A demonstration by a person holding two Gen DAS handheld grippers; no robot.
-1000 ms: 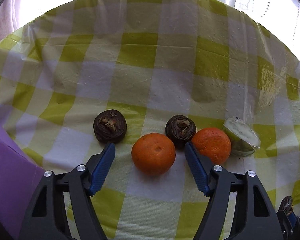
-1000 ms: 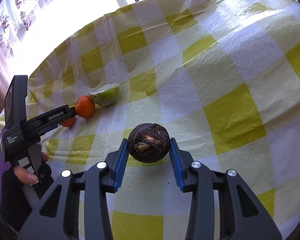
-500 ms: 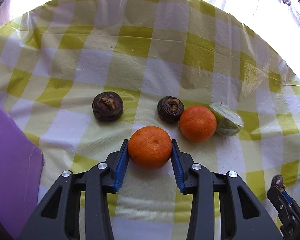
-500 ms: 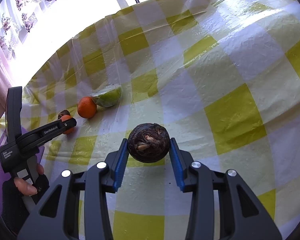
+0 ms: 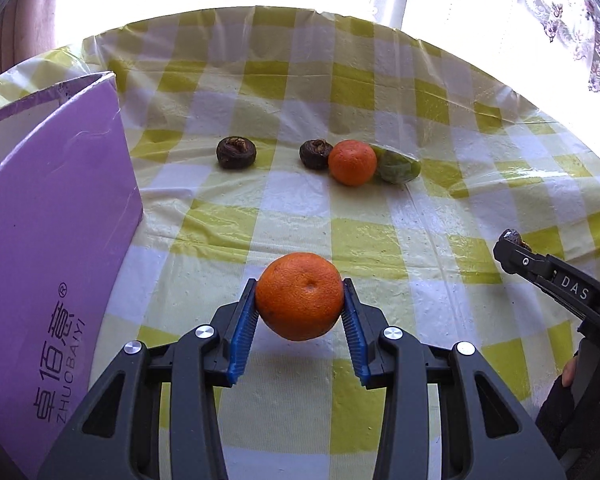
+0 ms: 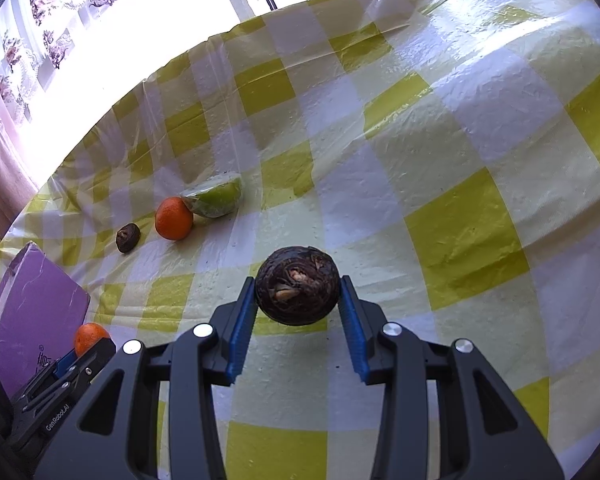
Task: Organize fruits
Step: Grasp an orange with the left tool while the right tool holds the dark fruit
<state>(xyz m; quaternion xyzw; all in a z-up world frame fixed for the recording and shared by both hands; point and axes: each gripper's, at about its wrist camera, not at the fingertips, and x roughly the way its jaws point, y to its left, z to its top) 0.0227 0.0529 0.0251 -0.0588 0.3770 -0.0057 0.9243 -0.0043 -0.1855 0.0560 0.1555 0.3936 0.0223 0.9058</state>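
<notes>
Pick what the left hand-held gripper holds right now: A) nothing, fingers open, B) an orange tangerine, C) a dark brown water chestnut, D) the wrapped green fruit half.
B: in the left wrist view the left hand-held gripper is clamped on both sides of an orange tangerine raised off the checked cloth; the dark chestnut is in the right hand-held gripper.
</notes>
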